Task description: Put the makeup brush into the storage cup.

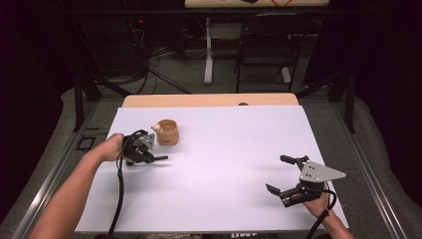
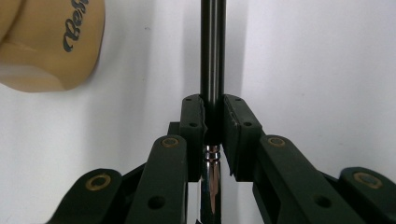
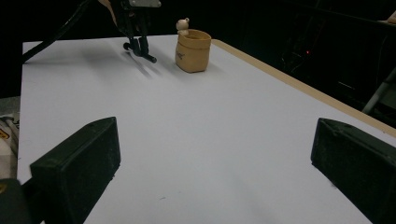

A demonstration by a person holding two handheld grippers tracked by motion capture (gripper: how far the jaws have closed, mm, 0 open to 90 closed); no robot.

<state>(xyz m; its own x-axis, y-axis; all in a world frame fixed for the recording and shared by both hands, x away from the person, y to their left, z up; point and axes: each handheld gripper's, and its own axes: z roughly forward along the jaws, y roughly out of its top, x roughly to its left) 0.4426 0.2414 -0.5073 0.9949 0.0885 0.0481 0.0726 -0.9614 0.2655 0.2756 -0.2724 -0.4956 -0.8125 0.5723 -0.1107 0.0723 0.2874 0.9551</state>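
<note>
- The left gripper [image 2: 212,126] clamps a dark metal pen [image 2: 212,56] just above the white table [image 1: 224,149].
- Beside it stands a tan cup [image 2: 46,42] with cursive lettering, "Be" legible.
- The right gripper [image 1: 286,174] is wide open, holding nothing.

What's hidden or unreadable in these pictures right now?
- Pen, left gripper view: far end cut by the top edge, near end hidden between the left gripper's arms.
- Cup lettering, left gripper view: cut by the picture's corner.
- Cup's inside, high view: too small; its wall hides it in the right gripper view.
</note>
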